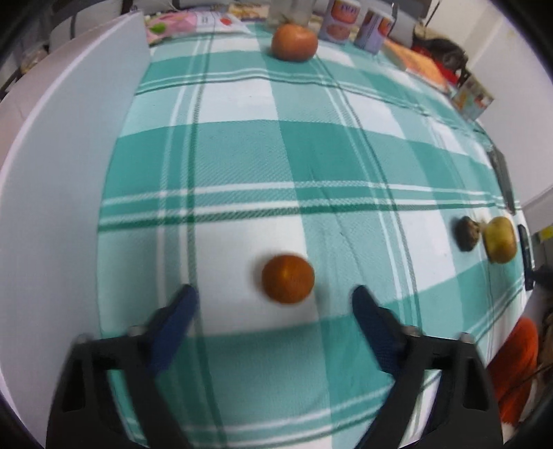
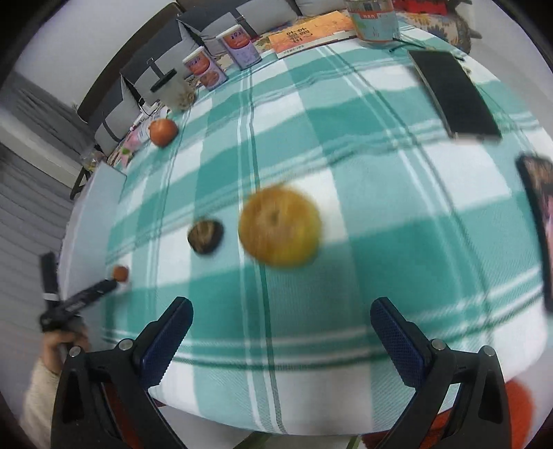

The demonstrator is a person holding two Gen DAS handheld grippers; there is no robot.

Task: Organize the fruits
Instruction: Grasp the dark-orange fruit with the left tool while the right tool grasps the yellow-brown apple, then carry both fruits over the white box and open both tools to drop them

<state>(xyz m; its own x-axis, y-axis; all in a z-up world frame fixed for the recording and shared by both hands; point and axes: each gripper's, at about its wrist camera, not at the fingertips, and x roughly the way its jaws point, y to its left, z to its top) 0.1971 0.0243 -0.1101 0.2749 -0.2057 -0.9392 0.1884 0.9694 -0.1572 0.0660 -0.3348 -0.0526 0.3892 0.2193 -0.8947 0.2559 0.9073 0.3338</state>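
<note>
- Hovering low over the checked tablecloth [image 1: 242, 155], the left gripper [image 1: 274, 293] has its jaws spread wide, holding nothing; a small orange fruit [image 1: 287, 278] lies just ahead between the fingertips.
- Right gripper [image 2: 281, 305]: jaws likewise wide apart and empty, yellow pear-like fruit [image 2: 280, 226] ahead, blurred.
- Dark brown fruit [image 2: 205, 237] sits just beside the yellow one.
- Larger orange-red fruit [image 1: 294, 43] rests at the far edge, near two cans [image 1: 356, 22].

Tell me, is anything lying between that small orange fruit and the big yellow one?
Yes: a dark brown fruit sits between the small orange fruit and the yellow fruit, close beside the yellow one. The right wrist view shows it best.
</note>
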